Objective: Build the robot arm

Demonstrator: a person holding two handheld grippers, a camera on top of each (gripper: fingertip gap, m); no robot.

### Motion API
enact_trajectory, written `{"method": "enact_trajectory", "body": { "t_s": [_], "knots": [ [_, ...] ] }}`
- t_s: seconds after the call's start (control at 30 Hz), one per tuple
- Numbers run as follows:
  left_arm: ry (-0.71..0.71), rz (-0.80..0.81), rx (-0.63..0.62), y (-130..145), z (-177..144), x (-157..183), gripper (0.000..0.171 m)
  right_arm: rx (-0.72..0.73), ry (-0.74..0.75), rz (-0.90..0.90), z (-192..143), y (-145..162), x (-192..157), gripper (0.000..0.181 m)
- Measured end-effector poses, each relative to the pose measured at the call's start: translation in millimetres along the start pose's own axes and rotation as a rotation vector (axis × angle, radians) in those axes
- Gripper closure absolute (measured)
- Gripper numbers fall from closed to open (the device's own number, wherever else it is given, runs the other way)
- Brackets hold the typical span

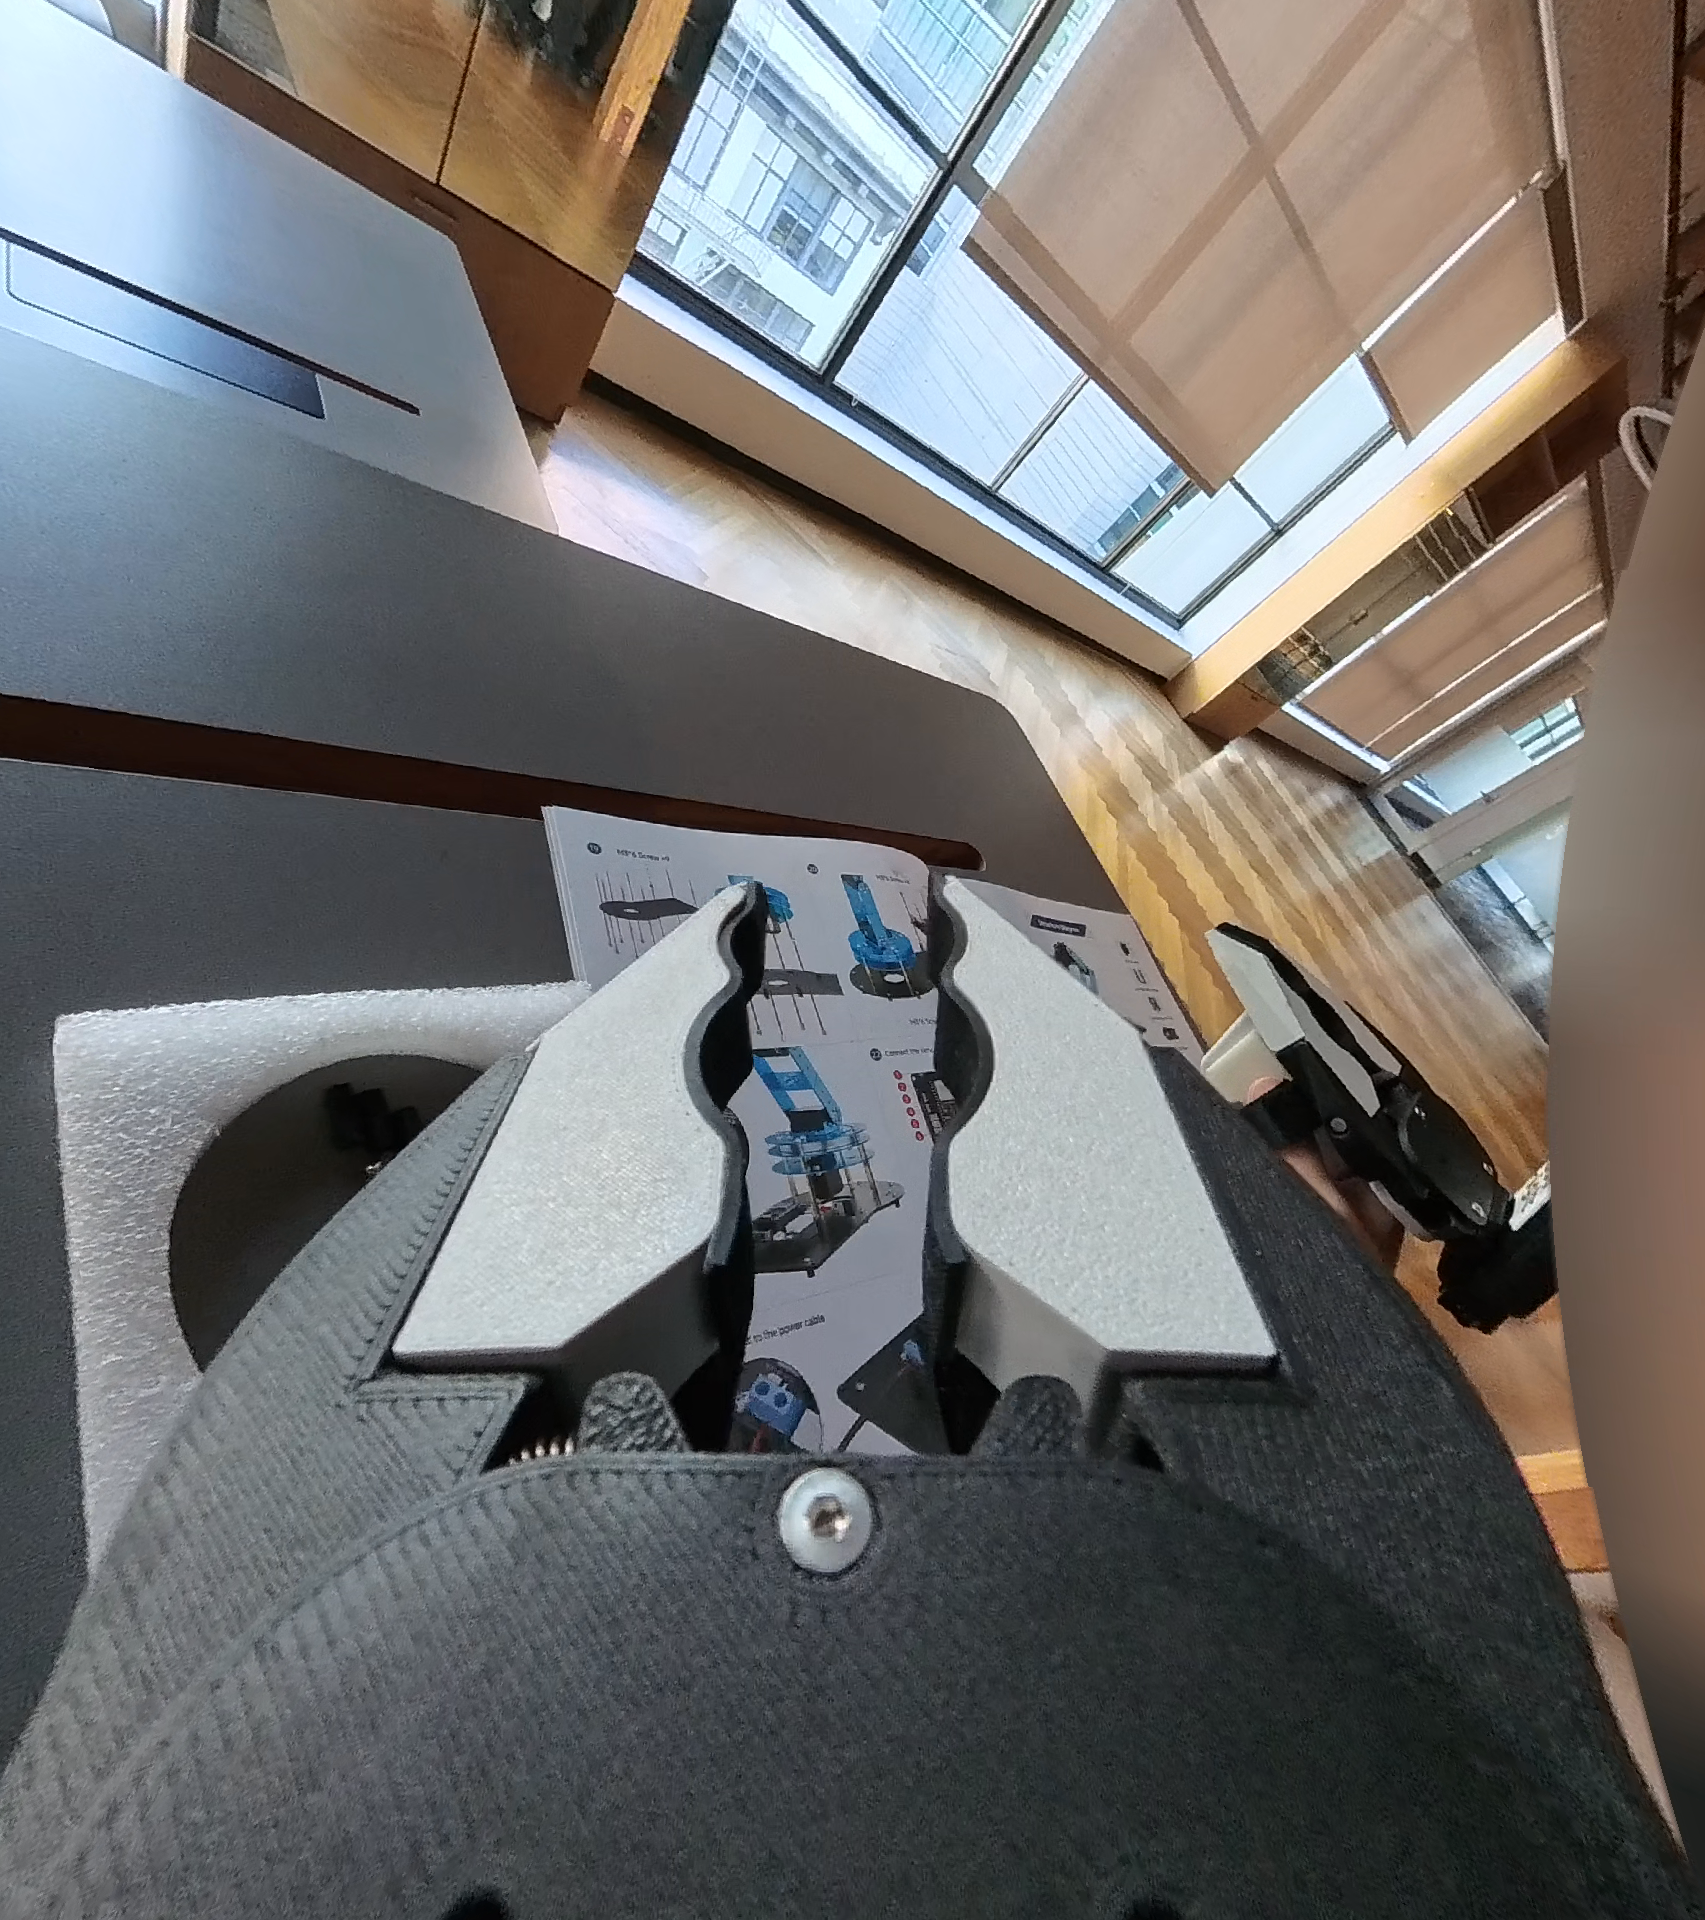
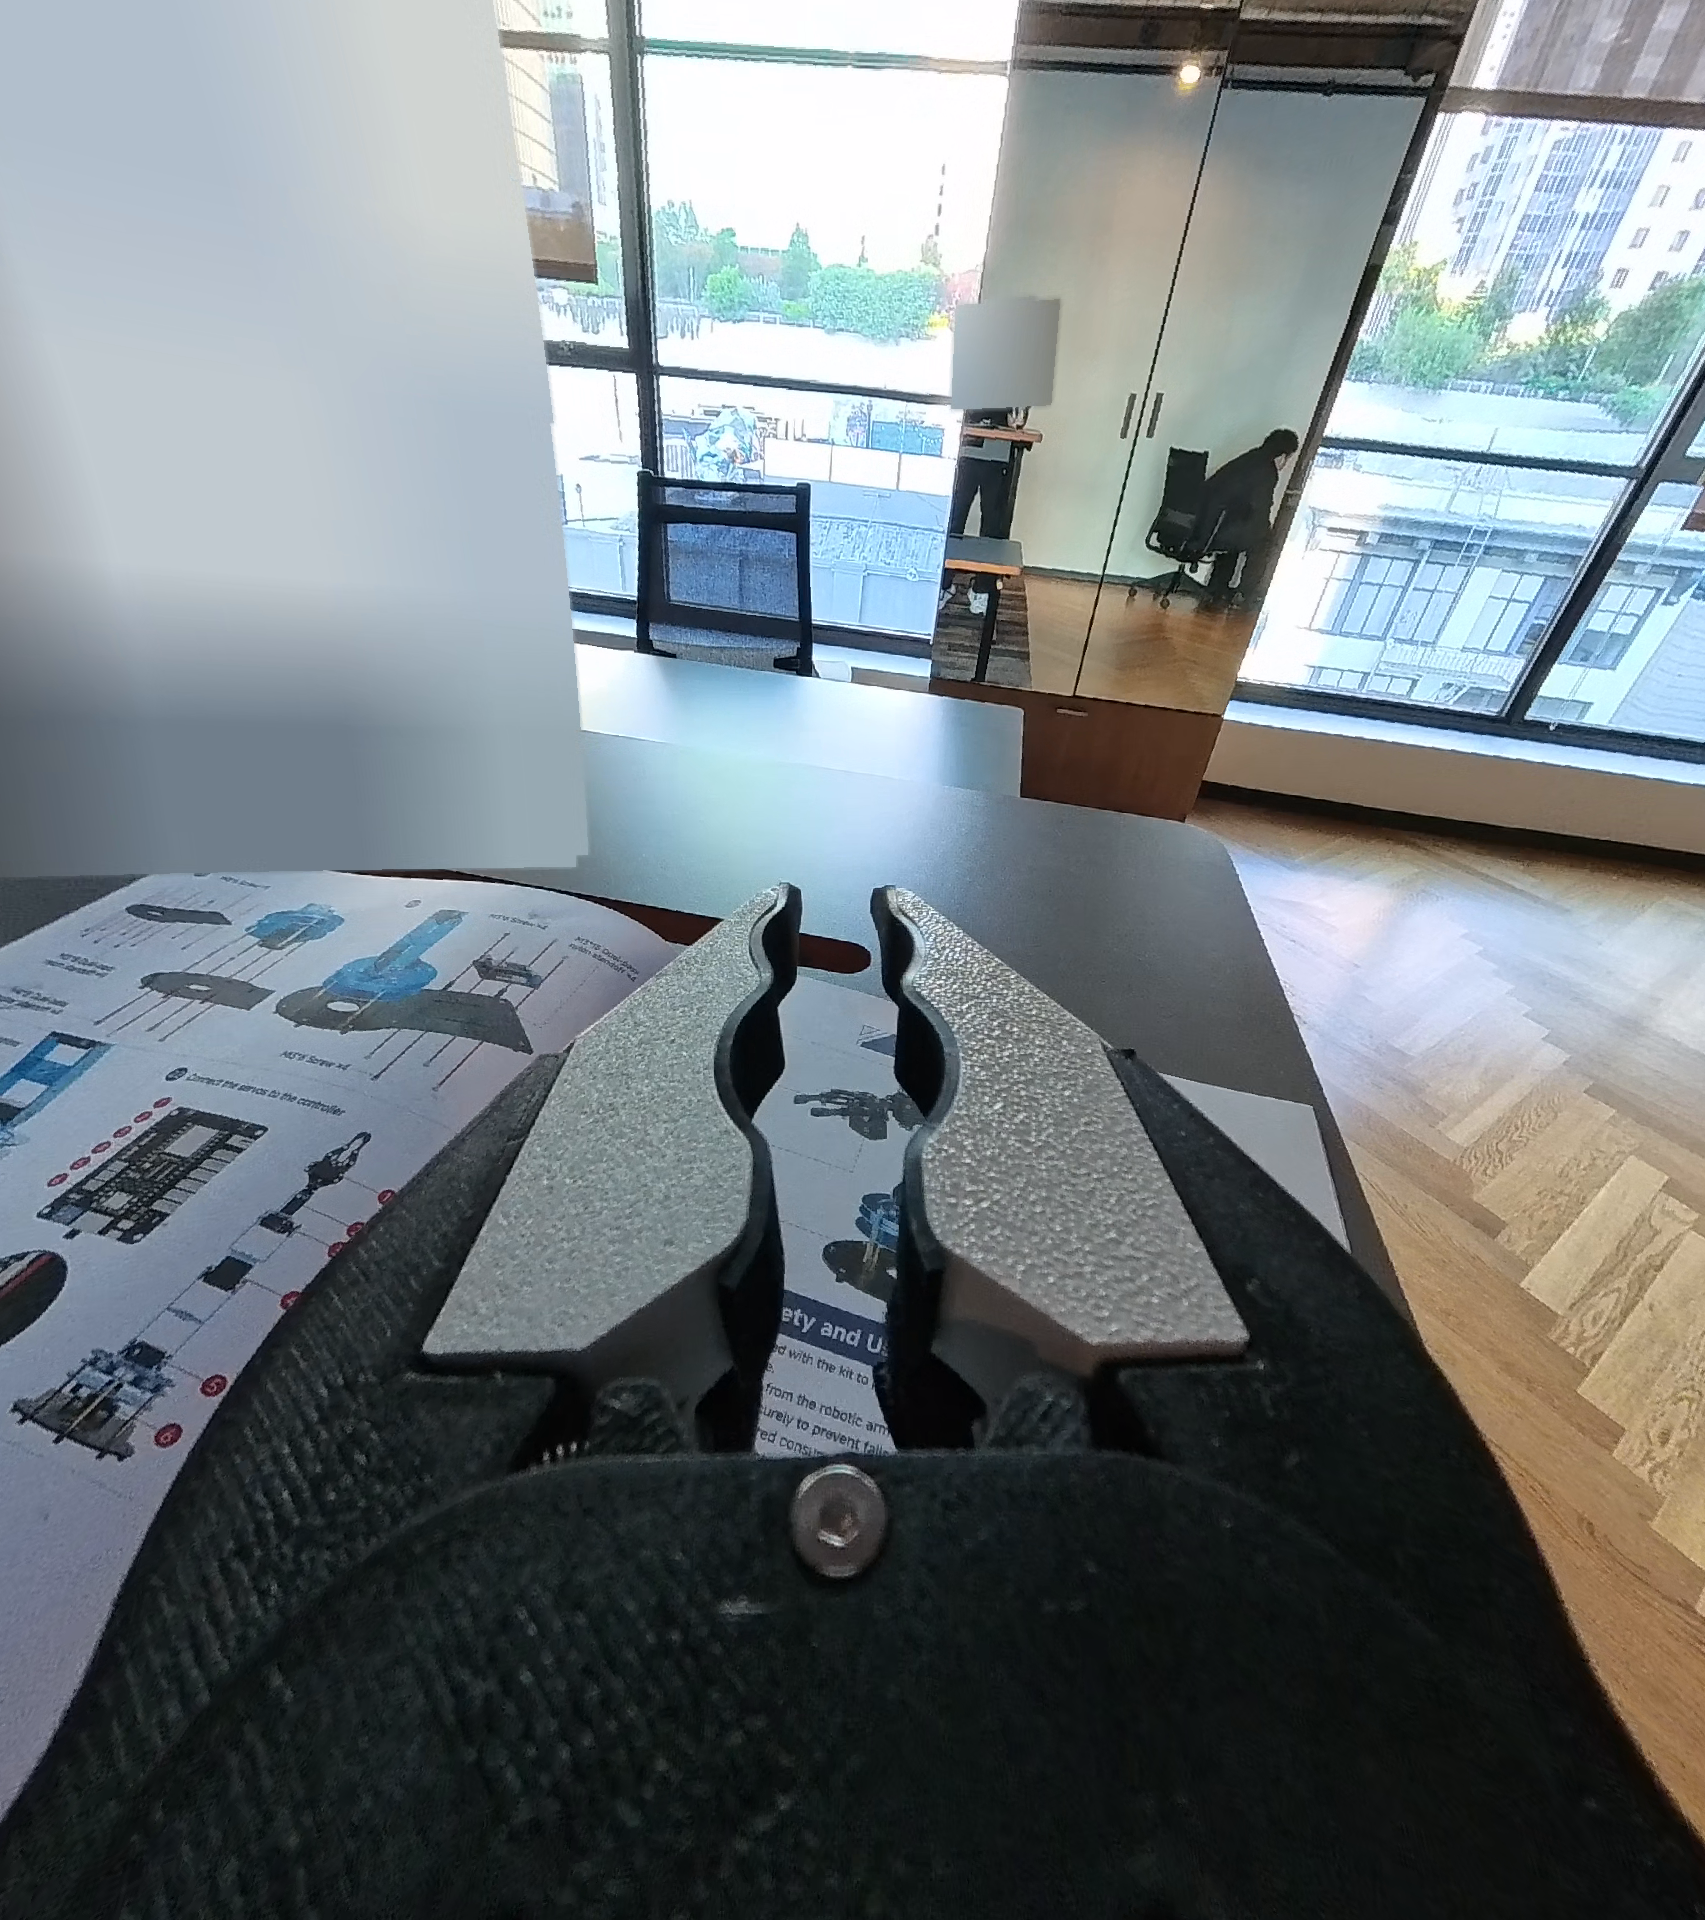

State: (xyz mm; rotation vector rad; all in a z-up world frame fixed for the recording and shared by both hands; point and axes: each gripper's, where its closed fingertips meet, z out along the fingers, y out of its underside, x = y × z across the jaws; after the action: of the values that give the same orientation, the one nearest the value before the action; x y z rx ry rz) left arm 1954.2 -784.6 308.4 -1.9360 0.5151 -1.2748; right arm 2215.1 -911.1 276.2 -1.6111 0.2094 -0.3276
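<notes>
Over the open booklet (image 2: 204, 1122) on the bench (image 2: 1087, 894), both your grippers, left (image 1: 843, 904) and right (image 2: 837, 909), hover with jaws apart, holding nothing.

Both grippers are just hovering, nothing held in either one. The left gripper (image 1: 843, 899) has its jaws parted, a clear gap running from the tips down to the base, and it's tilted a fair bit, pointing forward and slightly down. Its grey fingers (image 1: 609, 1132) have black wavy inner pads. The right gripper (image 2: 835, 902) looks the same: jaws apart with a narrower gap at the tips, held level and pointing forward. In the left wrist view you can also spot the right gripper (image 1: 1253, 977) off to the right side, well apart from the left one, with a bit of the person's hand (image 1: 1347, 1195) gripping its black body.
</notes>
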Motion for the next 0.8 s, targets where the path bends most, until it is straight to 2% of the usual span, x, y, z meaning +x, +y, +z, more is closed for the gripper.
{"method": "enact_trajectory", "body": {
  "t_s": [0.2,0.57,0.7,0.8],
  "knots": [
    [0.017,0.008,-0.004,-0.1,1.0,7.7,0.142,0.003,-0.003,-0.008,1.4,-0.3,-1.1,0.169],
    [0.094,0.095,-0.04,-11.3,-17.1,52.6,0.144,0.011,-0.003,0.014,4.6,-5.2,2.6,0.172],
    [0.075,0.124,-0.004,-22.7,-27.0,60.4,0.143,0.005,0.023,0.013,7.7,-8.6,15.2,0.168],
    [0.132,0.134,0.031,-31.7,-37.1,87.2,0.143,0.017,0.047,0.047,5.8,-12.7,28.9,0.168]
  ]
}}
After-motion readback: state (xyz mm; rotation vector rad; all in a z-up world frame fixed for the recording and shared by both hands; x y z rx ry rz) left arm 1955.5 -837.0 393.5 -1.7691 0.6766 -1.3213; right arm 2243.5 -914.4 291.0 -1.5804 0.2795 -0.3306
